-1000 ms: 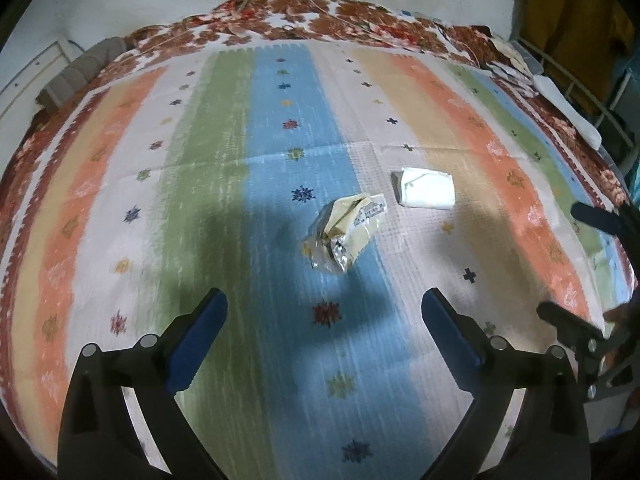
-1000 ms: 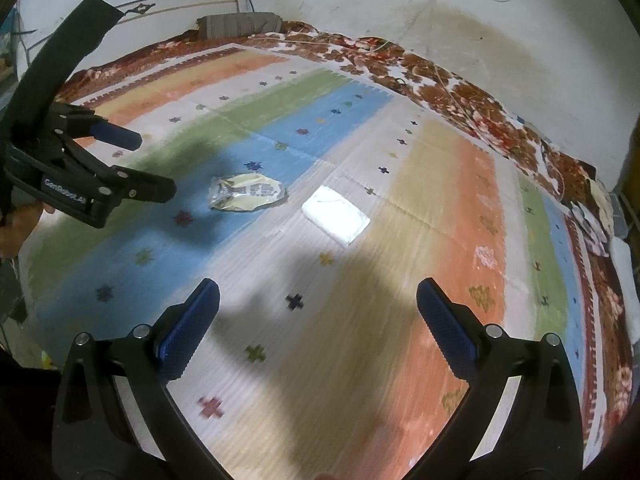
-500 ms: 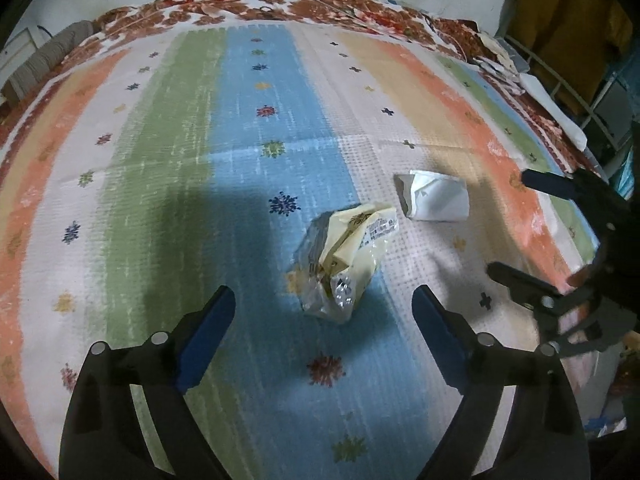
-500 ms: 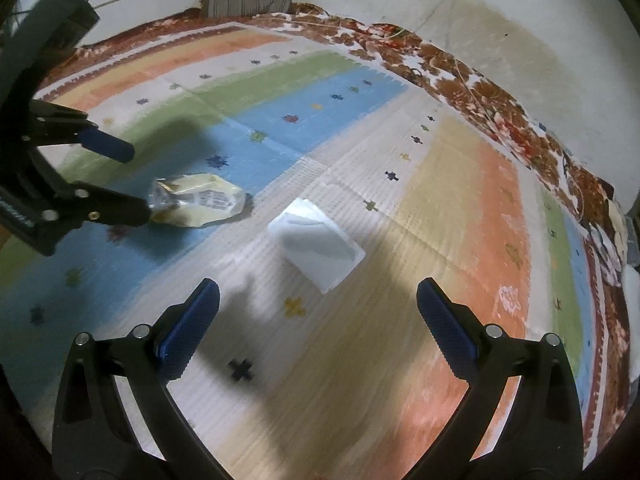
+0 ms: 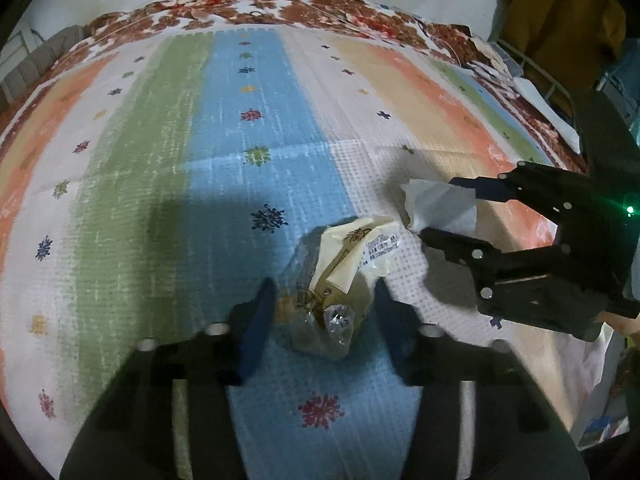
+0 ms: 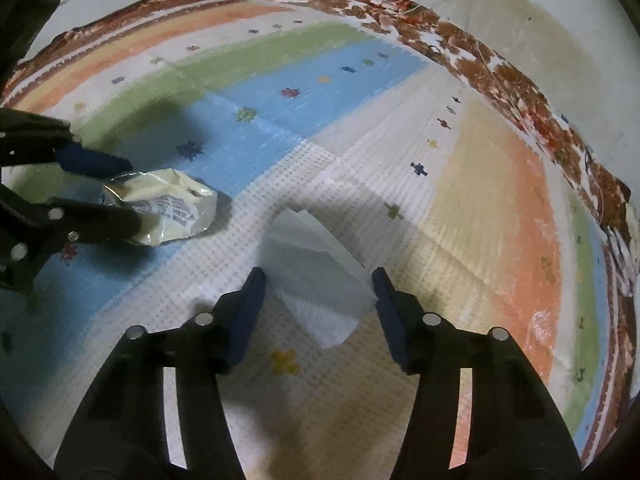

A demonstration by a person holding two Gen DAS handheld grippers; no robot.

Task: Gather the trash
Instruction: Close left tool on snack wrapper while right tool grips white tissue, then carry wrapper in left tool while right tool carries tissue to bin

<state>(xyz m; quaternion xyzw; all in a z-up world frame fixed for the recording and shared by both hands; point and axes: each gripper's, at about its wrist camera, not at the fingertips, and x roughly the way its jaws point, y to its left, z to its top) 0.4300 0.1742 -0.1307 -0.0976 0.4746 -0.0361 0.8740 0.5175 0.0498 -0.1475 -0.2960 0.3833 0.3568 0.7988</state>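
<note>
The crumpled yellow wrapper [image 5: 344, 276] lies on the blue stripe of the striped mat [image 5: 160, 160], with the white tissue [image 6: 316, 280] just beside it at about two o'clock in the left wrist view, on the pale stripe. The left gripper [image 5: 324, 308] straddles the wrapper: its fingers [image 5: 256, 320] have just been closing, and in the right wrist view they look pressed against the wrapper's near end, though blur makes firm contact hard to confirm. The right gripper [image 6: 318, 304] has also just been narrowing; its fingers [image 6: 248, 308] flank the tissue, the right one touching its edge, the left one still apart from it.

Open mat spreads wide toward twelve o'clock and nine o'clock, up to the floral border [image 5: 280, 4] and the wall [image 6: 540, 20]. At three o'clock the two grippers stand close together.

A second ago both grippers hung higher with fingers wide and the trash well ahead; now each sits low over its own piece.
</note>
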